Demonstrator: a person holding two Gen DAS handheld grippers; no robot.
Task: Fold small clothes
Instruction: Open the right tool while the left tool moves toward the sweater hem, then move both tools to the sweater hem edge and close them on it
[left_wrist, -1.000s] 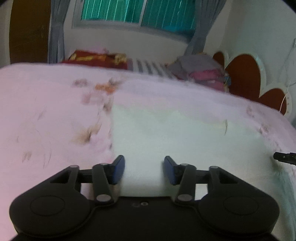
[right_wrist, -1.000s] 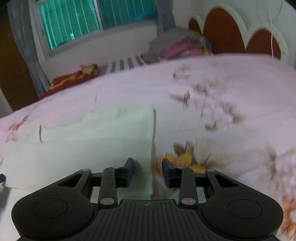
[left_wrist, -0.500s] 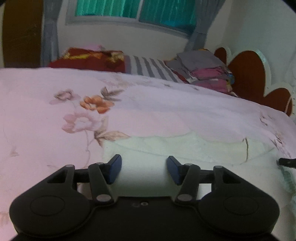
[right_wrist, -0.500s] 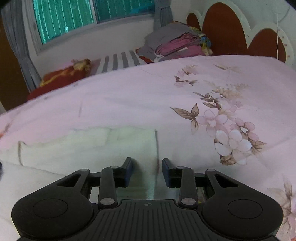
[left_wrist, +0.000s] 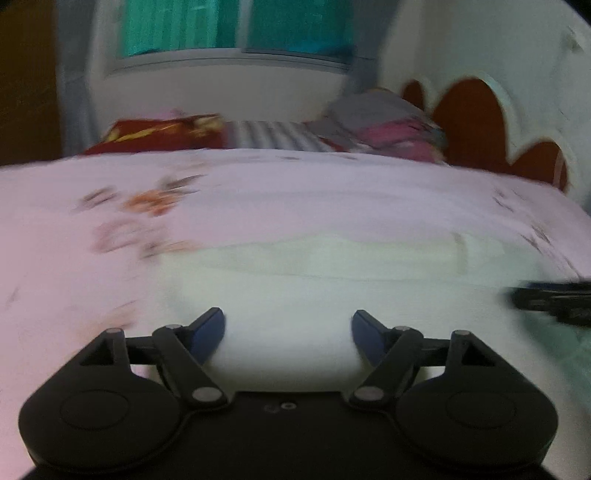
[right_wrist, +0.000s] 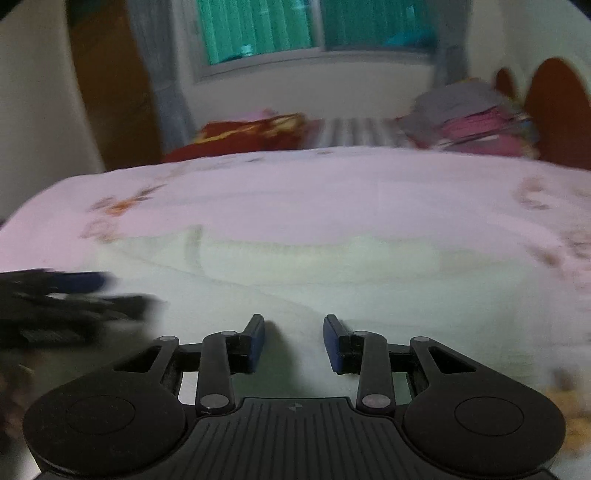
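The pale cloth (left_wrist: 332, 280) lies flat on the pink bed (left_wrist: 295, 192), its long side running left to right. The left tongs (left_wrist: 288, 332) are wide open and hold nothing. The right tongs (right_wrist: 294, 341) are open too, holding nothing.

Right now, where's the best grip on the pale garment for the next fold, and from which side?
Probably the near edge of the pale garment: it lies flat on the pink floral bedspread, nearest both open grippers. Bring the left gripper and right gripper in low from the near side, one toward each near corner. Blur hides the exact hem.
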